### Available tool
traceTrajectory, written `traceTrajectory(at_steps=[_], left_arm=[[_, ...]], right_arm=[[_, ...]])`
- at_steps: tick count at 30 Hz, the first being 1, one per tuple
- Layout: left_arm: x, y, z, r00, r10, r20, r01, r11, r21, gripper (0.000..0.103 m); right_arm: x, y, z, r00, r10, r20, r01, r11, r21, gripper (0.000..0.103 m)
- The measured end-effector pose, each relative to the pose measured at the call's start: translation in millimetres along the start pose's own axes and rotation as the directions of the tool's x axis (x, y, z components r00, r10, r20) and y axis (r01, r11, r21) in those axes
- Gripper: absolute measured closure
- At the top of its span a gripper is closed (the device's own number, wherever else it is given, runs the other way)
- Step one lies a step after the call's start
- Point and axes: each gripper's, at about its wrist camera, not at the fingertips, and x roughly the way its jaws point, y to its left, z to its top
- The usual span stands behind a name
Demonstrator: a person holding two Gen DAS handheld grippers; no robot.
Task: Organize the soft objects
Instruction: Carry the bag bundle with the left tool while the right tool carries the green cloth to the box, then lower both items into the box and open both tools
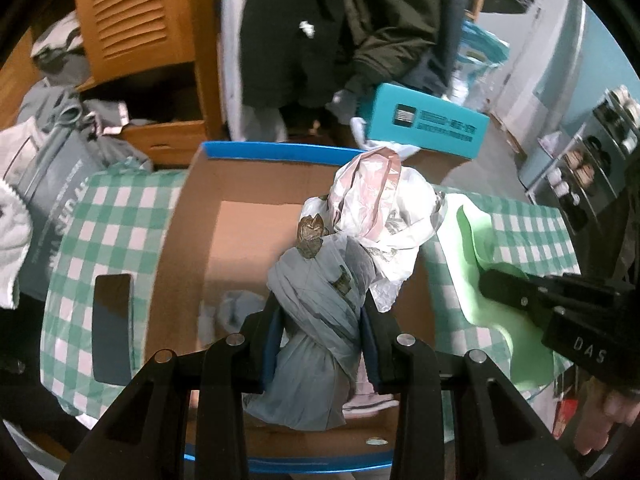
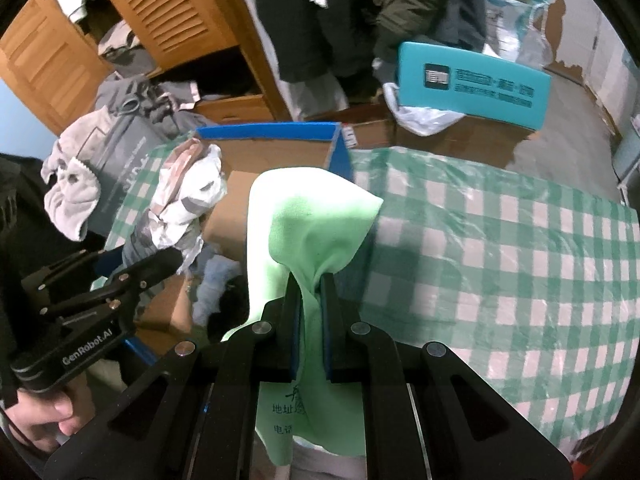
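- The left gripper (image 1: pixel 322 320) is pinching a grey-and-white plastic bag bundle (image 1: pixel 340 256) between its two fingers, which are pressing in on the bundle's lower, twisted part.
- In the left wrist view, the bundle's long axis is running from about 6 o'clock at the fingers up toward 12 to 1 o'clock, where its crumpled white-and-pink top is flaring out.
- The bundle is hanging directly over the open cardboard box (image 1: pixel 240 184), so the box floor is lying straight beyond the left fingertips; a release there looks likely to drop it inside.
- A pale blue soft item (image 1: pixel 236 312) is already lying in the box, at about 9 o'clock from the left fingers.
- The right gripper (image 2: pixel 309 304) is squeezing a light green cloth (image 2: pixel 312 220), its fingers nearly together with only the fabric between them.
- The cloth is draping up toward 12 o'clock from the right fingers and trailing back toward 6 o'clock beneath them.
- From the right gripper the box is lying at roughly 10 to 11 o'clock, over the checked tablecloth (image 2: pixel 500 248), so the left gripper is judged nearer the box.
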Motion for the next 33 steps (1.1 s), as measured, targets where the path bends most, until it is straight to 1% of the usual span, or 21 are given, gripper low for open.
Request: traceTrajectory(at_steps=[5, 16, 19, 21, 22, 23, 24, 25, 29, 30, 33], left_arm=[[4, 18, -1, 1.0, 0.017, -0.008, -0.017, 0.999, -0.033, 0.067], [14, 40, -8, 0.999, 0.033, -0.042, -0.036, 0.996, -0.083, 0.067], [16, 45, -7, 0.998, 0.043, -0.048, -0.047, 0.994, -0.097, 0.066], [17, 47, -8, 0.997, 0.044, -0.06, -0.05, 0.993, -0.107, 0.06], [18, 48, -8, 0.997, 0.041, -0.062, -0.048, 0.993, -0.112, 0.058], [17, 48, -8, 0.997, 0.038, -0.063, -0.046, 0.992, -0.119, 0.053], [17, 49, -8, 0.997, 0.039, -0.063, -0.046, 0.992, -0.122, 0.046], [16, 49, -7, 0.997, 0.042, -0.06, -0.049, 0.991, -0.122, 0.044], [8, 47, -6, 0.998, 0.048, -0.044, -0.053, 0.992, -0.116, 0.036], [4, 46, -5, 0.998, 0.049, -0.038, -0.053, 0.992, -0.115, 0.036], [-4, 42, -3, 0.999, 0.042, -0.025, -0.045, 0.993, -0.107, 0.035]], right_arm=[[15, 21, 4, 1.0, 0.015, -0.025, -0.016, 1.0, -0.018, 0.096], [46, 55, 16, 0.997, 0.026, -0.068, -0.029, 0.999, -0.045, 0.094], [51, 59, 20, 0.997, 0.03, -0.071, -0.033, 0.998, -0.05, 0.089], [53, 60, 23, 0.997, 0.029, -0.069, -0.032, 0.998, -0.046, 0.081], [53, 59, 25, 0.998, 0.032, -0.062, -0.035, 0.999, -0.041, 0.071], [52, 58, 25, 0.998, 0.033, -0.054, -0.035, 0.999, -0.039, 0.064], [52, 58, 26, 0.998, 0.031, -0.048, -0.033, 0.999, -0.036, 0.061], [50, 56, 28, 0.999, 0.029, -0.041, -0.031, 0.999, -0.031, 0.057], [42, 52, 31, 1.0, 0.022, -0.018, -0.022, 1.0, -0.013, 0.056], [39, 51, 32, 1.0, 0.018, -0.012, -0.018, 1.0, -0.012, 0.055], [26, 50, 32, 1.0, 0.0, 0.011, 0.001, 1.0, -0.017, 0.049]])
